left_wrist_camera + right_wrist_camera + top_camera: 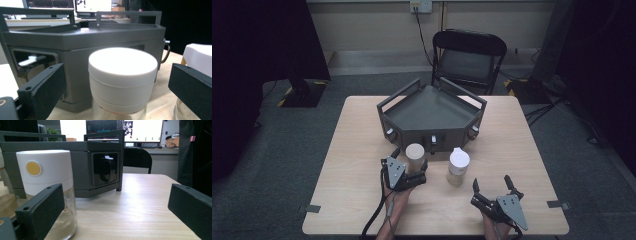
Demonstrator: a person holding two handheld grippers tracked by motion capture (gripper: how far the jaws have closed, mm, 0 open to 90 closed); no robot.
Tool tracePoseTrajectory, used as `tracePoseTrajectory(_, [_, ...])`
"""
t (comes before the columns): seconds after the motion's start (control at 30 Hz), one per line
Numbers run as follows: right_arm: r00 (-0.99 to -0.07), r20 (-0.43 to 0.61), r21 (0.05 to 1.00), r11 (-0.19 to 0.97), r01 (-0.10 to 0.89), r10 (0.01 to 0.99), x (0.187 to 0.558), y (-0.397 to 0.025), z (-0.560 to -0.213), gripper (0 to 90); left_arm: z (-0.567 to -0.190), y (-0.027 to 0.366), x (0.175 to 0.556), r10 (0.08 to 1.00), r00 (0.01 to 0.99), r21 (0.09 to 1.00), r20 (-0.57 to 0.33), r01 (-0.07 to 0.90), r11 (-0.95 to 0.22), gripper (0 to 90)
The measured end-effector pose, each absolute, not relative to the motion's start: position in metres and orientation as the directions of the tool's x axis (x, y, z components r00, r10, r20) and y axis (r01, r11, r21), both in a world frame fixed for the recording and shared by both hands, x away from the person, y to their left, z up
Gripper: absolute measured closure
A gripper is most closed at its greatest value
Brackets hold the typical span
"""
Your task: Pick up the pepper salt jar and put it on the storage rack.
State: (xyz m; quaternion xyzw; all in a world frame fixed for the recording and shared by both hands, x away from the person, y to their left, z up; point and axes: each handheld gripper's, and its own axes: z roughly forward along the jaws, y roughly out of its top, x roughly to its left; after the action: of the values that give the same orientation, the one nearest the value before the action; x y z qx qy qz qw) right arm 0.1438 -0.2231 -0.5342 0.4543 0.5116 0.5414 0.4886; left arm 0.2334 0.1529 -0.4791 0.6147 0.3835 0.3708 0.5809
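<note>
Two glass jars with white lids stand on the wooden table, in front of a dark grey angular stand. My left gripper is open around the left jar. In the left gripper view that jar's lid sits between the jaws with a gap on each side. The right jar holds tan powder, and its cap carries a yellow dot. My right gripper is open, near the front edge and to the right of that jar. Between its jaws there is bare table.
The grey stand has a railed flat top, knobs and windowed front faces. A black folding chair stands behind the table. Monitors glow in the background. Bits of tape mark the table's front corners.
</note>
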Motion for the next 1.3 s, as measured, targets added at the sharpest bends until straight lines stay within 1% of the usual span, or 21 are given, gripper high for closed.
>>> tracePoseTrajectory(0.1, [-0.111,-0.008,0.998,0.001,-0.064,0.994,0.144,-0.223,-0.534,0.0,-0.482,0.152,0.238,0.9,0.436,0.999,0.011,0.043,-0.034,3.2])
tracePoseTrajectory(0.27, [-0.113,-0.008,0.998,0.001,-0.064,0.994,0.144,-0.224,-0.534,0.0,-0.484,0.156,0.242,0.892,0.453,0.998,-0.003,0.051,-0.023,11.8])
tracePoseTrajectory(0.33, [-0.113,-0.009,0.998,0.002,-0.064,0.994,0.144,-0.224,-0.534,0.0,-0.484,0.156,0.243,0.89,0.456,0.998,0.01,0.048,-0.036,16.3])
tracePoseTrajectory(0.4, [-0.114,-0.009,0.998,0.001,-0.064,0.993,0.144,-0.224,-0.534,0.0,-0.485,0.155,0.244,0.889,0.458,0.998,0.013,0.053,-0.041,18.9])
tracePoseTrajectory(0.53, [-0.117,-0.009,0.998,0.001,-0.064,0.993,0.144,-0.224,-0.534,0.0,-0.485,0.157,0.248,0.886,0.464,0.996,-0.012,0.08,-0.029,23.8])
tracePoseTrajectory(0.63, [-0.117,-0.009,0.998,0.001,-0.064,0.993,0.144,-0.224,-0.534,0.0,-0.484,0.156,0.248,0.884,0.467,0.996,-0.016,0.09,-0.029,25.4])
tracePoseTrajectory(0.8, [-0.121,-0.01,0.998,0.002,-0.064,0.993,0.144,-0.225,-0.534,0.0,-0.485,0.156,0.25,0.881,0.473,0.995,-0.021,0.097,-0.028,33.3])
tracePoseTrajectory(1.3, [-0.122,-0.009,0.998,0.002,-0.064,0.993,0.144,-0.225,-0.534,0.0,-0.484,0.154,0.248,0.885,0.465,0.995,-0.012,0.09,-0.034,34.5])
